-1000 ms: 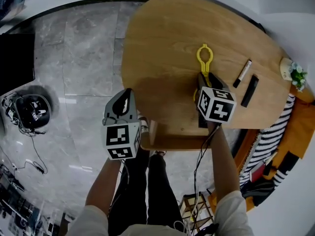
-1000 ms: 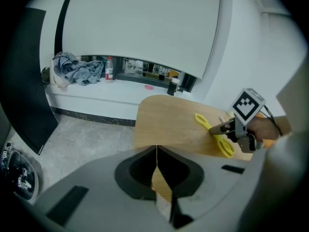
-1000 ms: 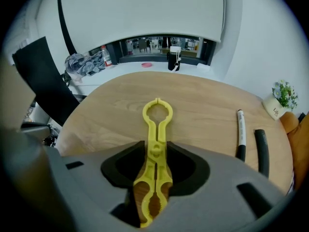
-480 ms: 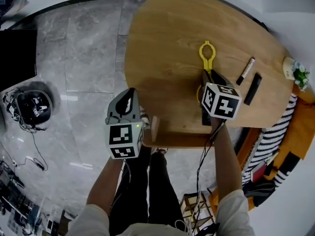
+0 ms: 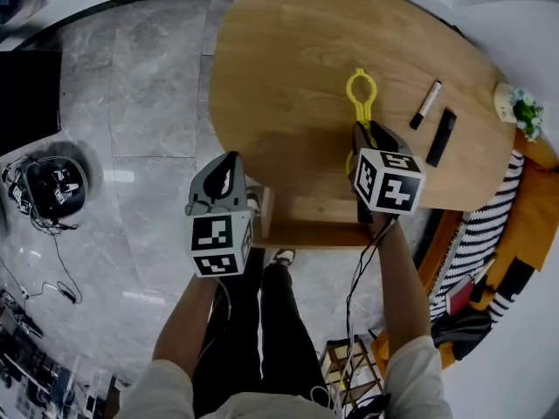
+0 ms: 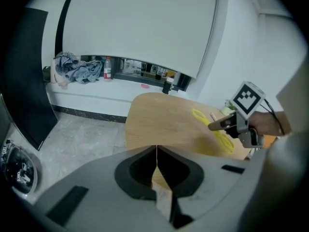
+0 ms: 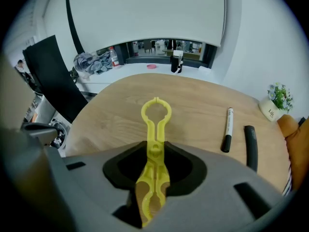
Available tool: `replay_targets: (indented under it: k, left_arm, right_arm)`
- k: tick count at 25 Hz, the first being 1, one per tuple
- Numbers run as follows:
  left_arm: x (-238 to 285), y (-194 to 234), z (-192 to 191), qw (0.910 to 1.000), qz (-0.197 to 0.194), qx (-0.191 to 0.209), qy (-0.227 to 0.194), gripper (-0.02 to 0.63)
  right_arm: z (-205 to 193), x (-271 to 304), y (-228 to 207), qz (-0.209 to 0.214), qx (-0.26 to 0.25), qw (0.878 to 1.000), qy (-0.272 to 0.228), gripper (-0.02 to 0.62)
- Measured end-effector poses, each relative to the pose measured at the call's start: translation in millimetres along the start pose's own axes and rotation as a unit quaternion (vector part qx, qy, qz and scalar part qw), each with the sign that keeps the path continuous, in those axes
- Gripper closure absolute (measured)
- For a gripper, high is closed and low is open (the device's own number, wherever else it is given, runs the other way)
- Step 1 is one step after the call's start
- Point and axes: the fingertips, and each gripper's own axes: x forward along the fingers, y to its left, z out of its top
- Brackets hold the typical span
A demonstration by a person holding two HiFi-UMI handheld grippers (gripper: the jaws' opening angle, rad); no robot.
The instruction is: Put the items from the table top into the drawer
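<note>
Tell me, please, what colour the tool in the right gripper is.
The tool is yellow, clearest in the right gripper view.

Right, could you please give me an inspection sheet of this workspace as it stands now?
Surface: wooden table, rounded, mostly bare.
Job's things: yellow tool, gripped at its near end; marker and black bar lying side by side, apart; what looks like an open drawer at the near edge.
Clutter: small potted plant at the table's right edge.
Grippers: right gripper shut on the yellow tool; left gripper shut, empty, off the table.
Cables: black cable hanging from the right gripper; cords by a black device on the floor.
Surroundings: grey tiled floor; striped fabric at the right.
</note>
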Motion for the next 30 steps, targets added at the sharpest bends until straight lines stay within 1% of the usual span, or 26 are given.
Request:
replay_targets:
  k: [5,8,12,20,25,30]
  left_arm:
    - [-19,-17,-14,1.0,-0.004,0.004,-0.006,0.595]
    - [-31,-25,-29,1.0,-0.004,0.005,-0.001,0.595]
    - [-50,-40,-44,1.0,-0.003,-0.001,-0.007,0.595]
    - [-84,-72,-83,0.9999,-0.005,0.0,-0.009,0.595]
    - [-103,-84,-106,0.9998,0.006,-0.013,-0.012,0.595]
    - [-120,-93,-128,0.9996,0.013,-0.021,-0.016,0.595]
  right_arm:
    - [-26,-22,0,0.004,-0.008,1.0,-0.001,0.492]
    - [-41,-39,4,0.014,-0.017,1.0,-0.004,0.492]
    - [-72,-62,9,0.026,-0.032,0.999,-0.001,0.492]
    - [-135,-99,25,0.062,-0.088,0.994,0.009,0.491]
    - [-163,-119,42,0.093,-0.133,0.987,0.003,0.491]
    - [-187,-134,63,0.126,-0.189,0.974,-0.001,0.491]
